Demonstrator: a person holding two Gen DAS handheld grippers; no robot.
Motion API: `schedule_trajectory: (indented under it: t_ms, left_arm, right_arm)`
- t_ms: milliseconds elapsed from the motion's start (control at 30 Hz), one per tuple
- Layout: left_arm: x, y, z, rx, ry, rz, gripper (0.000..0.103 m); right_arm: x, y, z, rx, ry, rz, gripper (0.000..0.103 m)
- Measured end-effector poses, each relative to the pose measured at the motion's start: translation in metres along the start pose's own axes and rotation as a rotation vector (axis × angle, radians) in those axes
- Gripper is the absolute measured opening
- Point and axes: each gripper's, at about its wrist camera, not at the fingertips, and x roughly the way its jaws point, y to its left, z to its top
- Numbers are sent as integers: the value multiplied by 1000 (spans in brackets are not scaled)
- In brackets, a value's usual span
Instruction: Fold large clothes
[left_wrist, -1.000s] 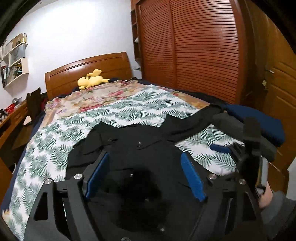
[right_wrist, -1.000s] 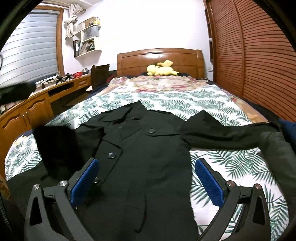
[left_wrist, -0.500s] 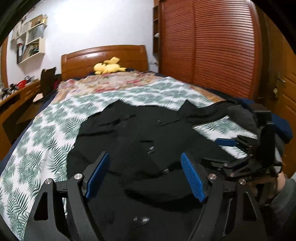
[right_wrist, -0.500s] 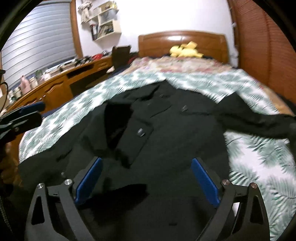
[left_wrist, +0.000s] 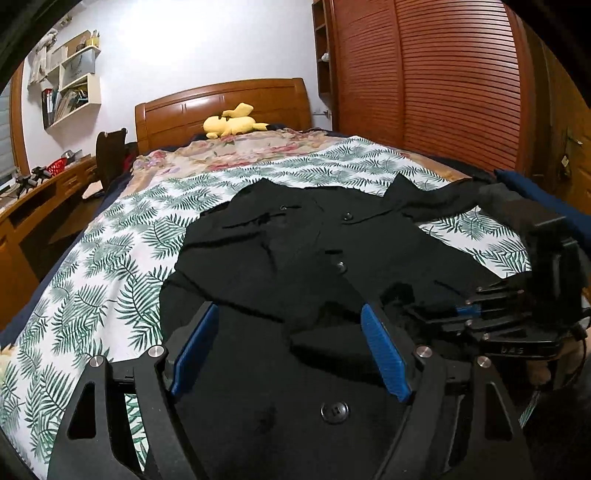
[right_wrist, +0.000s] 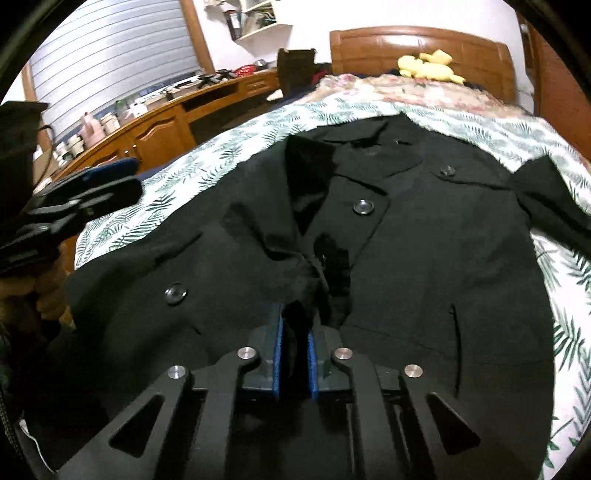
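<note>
A black buttoned coat (left_wrist: 295, 251) lies spread front-up on the bed, collar toward the headboard, one sleeve stretched out to the right. My left gripper (left_wrist: 291, 350) is open over the coat's lower front, its blue pads (left_wrist: 384, 354) wide apart, holding nothing. My right gripper (right_wrist: 294, 350) is shut on a bunched fold of the coat (right_wrist: 406, 240) near its front edge. The right gripper also shows in the left wrist view (left_wrist: 480, 314), low at the right. The left gripper shows at the left edge of the right wrist view (right_wrist: 85, 199).
The bed has a leaf-print sheet (left_wrist: 110, 266) and a floral cover (left_wrist: 236, 151) near the wooden headboard (left_wrist: 221, 107), with a yellow plush toy (left_wrist: 232, 123). A wooden desk (right_wrist: 155, 122) runs along the left. A slatted wardrobe (left_wrist: 443, 74) stands right. Dark blue fabric (left_wrist: 546, 199) lies at the bed's right edge.
My right gripper has closed from wide open onto a fold of the coat's front. My left gripper has stayed open and swung to face up the bed.
</note>
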Motion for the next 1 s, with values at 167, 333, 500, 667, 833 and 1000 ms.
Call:
schedule_trajectory:
  t_ms: [167, 333, 500, 667, 833, 1000]
  left_arm:
    - [4, -1, 0, -13, 9, -12, 80]
    - [8, -5, 2, -17, 9, -24, 80]
    - [13, -15, 5, -13, 12, -35, 80]
    - [15, -24, 8, -10, -7, -62, 80]
    - [19, -33, 10, -4, -4, -70, 80]
    - [21, -41, 14, -5, -17, -90, 80]
  right_arm:
    - [-36, -14, 3, -4, -91, -61, 8]
    - [-77, -40, -1, 17, -160, -202, 8]
    - [-91, -64, -9, 30, -199, -343, 38]
    - [-79, -73, -9, 42, -197, -350, 50]
    - [-59, -71, -11, 46, -140, -267, 50]
    - [-24, -75, -13, 7, -23, -233, 50]
